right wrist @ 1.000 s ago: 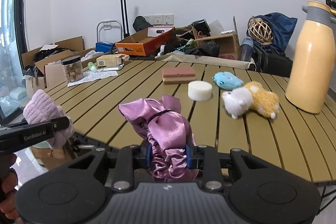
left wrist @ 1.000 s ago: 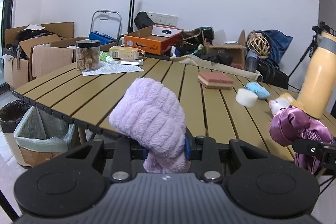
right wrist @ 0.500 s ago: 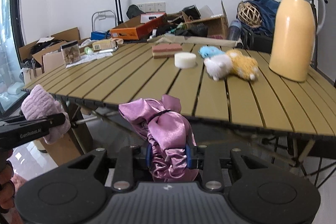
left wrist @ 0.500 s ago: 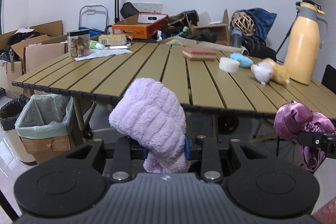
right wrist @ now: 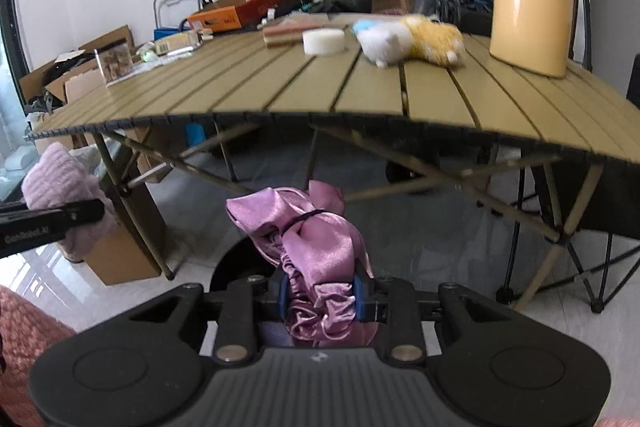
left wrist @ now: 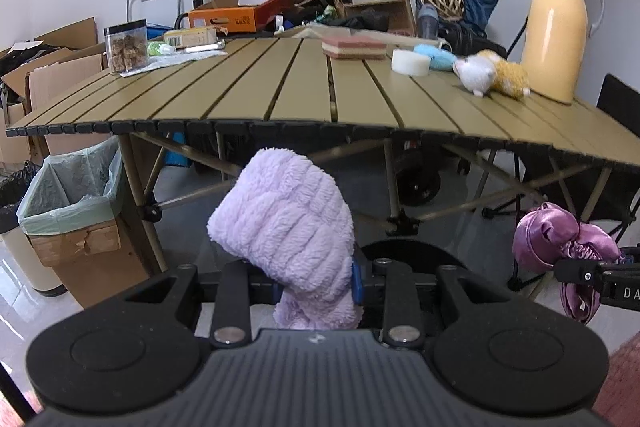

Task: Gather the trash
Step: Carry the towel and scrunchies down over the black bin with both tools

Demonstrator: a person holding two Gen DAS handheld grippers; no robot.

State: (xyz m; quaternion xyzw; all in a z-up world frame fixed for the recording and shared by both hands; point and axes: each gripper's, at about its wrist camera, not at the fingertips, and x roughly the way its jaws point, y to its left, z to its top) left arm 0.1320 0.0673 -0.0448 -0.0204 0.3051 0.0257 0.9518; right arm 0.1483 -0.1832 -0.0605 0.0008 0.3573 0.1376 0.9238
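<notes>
Fluffy cloth (left wrist: 286,227) between left fingers (left wrist: 357,287)

The lower end of the fluffy lilac cloth (left wrist: 286,227) disappears between the left jaws, so the pads' contact faces are hidden. The gathered end of the shiny purple satin fabric (right wrist: 316,259) is likewise buried between the right jaws. Left of those jaws, a pink knitted patch (right wrist: 24,339) is cut by the frame edge. Beyond them, the white-and-yellow plush toy (right wrist: 408,41) on the slatted tan surface (right wrist: 320,91) is smeared.
</notes>
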